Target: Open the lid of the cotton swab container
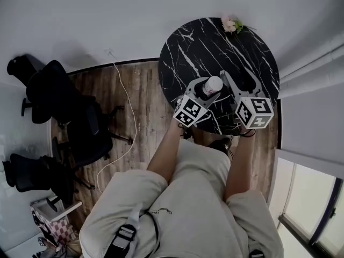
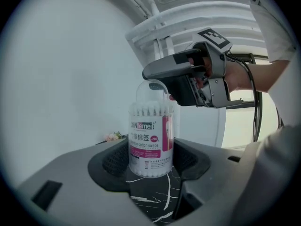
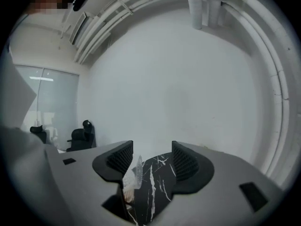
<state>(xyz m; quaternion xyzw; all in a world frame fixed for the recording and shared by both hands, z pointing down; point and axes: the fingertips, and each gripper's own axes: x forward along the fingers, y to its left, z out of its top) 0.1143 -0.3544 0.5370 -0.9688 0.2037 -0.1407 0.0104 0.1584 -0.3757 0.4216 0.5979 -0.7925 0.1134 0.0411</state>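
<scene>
Two tools meet over the marble table (image 1: 183, 47): left gripper (image 1: 200, 91), right gripper (image 1: 229, 80), cotton swab container (image 1: 213, 85) upright between them. Left gripper view: jaws clamp the container's body, clear lid (image 2: 151, 92) on. Right gripper view: jaws apart, clear plastic (image 3: 134, 173) beside one pad.

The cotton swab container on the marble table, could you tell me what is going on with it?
A person is working on it with both claws. The left claw is shut on the cotton swab container, holding it upright on the black marble table. The right claw is open at the top, the clear lid with its edge beside one jaw. The lid seems not yet off.
</scene>
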